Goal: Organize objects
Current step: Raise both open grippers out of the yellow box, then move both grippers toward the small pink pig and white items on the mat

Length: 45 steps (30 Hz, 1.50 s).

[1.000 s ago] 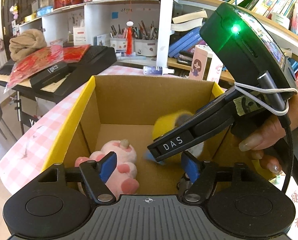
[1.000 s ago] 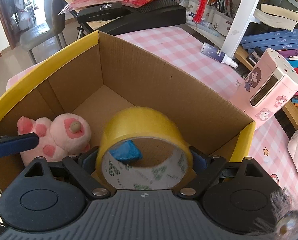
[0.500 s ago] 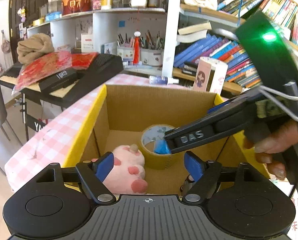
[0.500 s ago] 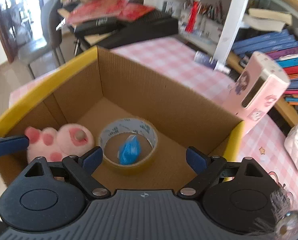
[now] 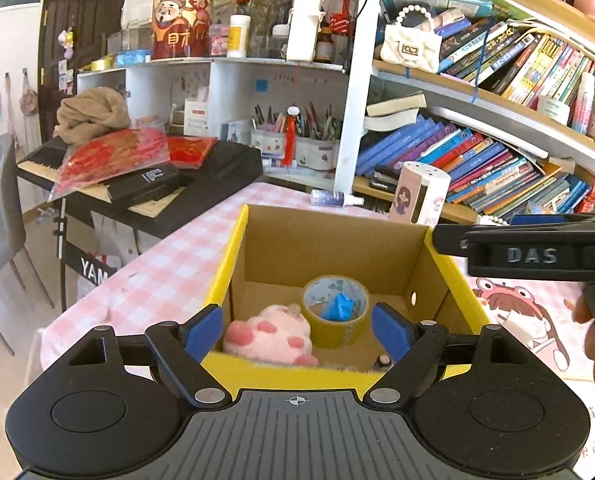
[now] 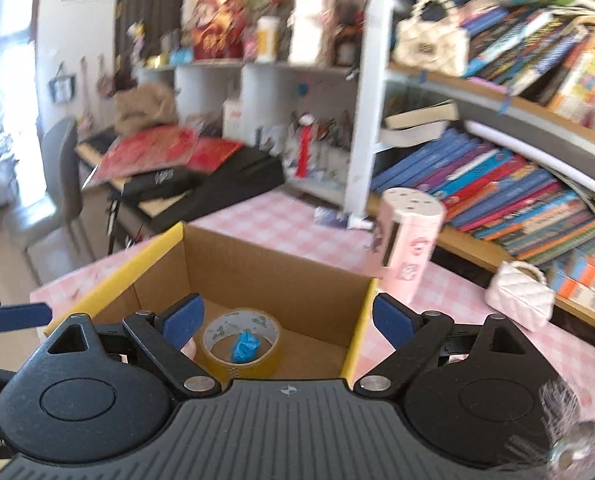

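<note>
- Our left gripper (image 5: pixel 297 326) has its jaws wide apart w/ nothing between the pads; they have just been opening more. It hovers at the near rim of the cardboard box (image 5: pixel 233 256)
- Our right gripper (image 6: pixel 287 320) also stands wide, empty; its jaws just opened a bit more. In the left view it shows only as a black body at 3 o'clock, above the box's right wall
- The tape roll (image 5: pixel 335 314) lies flat on the box floor, approx. centre, w/ a small blue crumpled thing (image 5: pixel 339 306) inside its hole. The pink plush toy (image 5: pixel 269 334) lies at 9 o'clock of the roll, touching or nearly so
- Handling, as we judge: the roll is stiff, light to medium, smooth outside so maybe slippery; best to pinch across the rim wall, one pad in the hole, one outside
- The plush is soft & light, it squashes; take the thick body, not a foot
- The pink cylinder (image 6: pixel 409 240) stands on the checked table (image 6: pixel 273 220) at 1 o'clock beyond the box; it looks like rigid plastic, could tip, so we would grip low on the sides
</note>
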{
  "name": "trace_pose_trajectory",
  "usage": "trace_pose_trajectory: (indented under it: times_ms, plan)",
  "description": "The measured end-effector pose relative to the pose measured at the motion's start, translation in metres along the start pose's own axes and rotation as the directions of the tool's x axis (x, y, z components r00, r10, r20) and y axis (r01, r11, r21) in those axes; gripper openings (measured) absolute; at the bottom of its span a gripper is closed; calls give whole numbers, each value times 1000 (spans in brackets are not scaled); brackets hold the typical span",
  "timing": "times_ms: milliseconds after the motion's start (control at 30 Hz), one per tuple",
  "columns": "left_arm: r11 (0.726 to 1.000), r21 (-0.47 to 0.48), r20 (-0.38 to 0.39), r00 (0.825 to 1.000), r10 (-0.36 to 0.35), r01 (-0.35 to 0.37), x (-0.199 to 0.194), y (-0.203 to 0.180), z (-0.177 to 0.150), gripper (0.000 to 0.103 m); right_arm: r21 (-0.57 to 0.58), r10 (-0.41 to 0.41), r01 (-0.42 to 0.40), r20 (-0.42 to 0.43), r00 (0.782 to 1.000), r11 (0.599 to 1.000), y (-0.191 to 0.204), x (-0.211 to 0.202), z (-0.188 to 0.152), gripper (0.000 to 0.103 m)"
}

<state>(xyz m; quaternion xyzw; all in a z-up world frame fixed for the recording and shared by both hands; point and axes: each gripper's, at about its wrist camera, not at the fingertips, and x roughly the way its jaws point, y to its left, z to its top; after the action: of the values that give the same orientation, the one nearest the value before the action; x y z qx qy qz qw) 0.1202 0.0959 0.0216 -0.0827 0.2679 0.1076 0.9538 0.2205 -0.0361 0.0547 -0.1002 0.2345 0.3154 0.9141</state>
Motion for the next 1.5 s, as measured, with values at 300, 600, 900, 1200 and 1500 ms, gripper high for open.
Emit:
trace_pose_trajectory:
  times_ms: [300,600,900,1200,1500]
  plan:
    - [1000,4,-17,1000,2,-2,-34,7,-25,84,84,-73,72,9,997,994,15,-44,-35,92]
    - [998,-9,-57,996,67,-67,-68,17,-55,89,103,-147,148,-16,989,984,38,-90,-88,92]
    - [999,12,-80,996,51,-50,-92,18,-75,91,105,-164,170,-58,985,980,57,-115,-126,93]
    - [999,14,-81,996,43,-42,-106,21,-85,91,99,-173,180,-70,982,979,68,-127,-138,94]
    - [999,40,-104,995,5,-1,-107,12,-93,91,93,-195,204,-99,976,975,70,-138,-152,94]
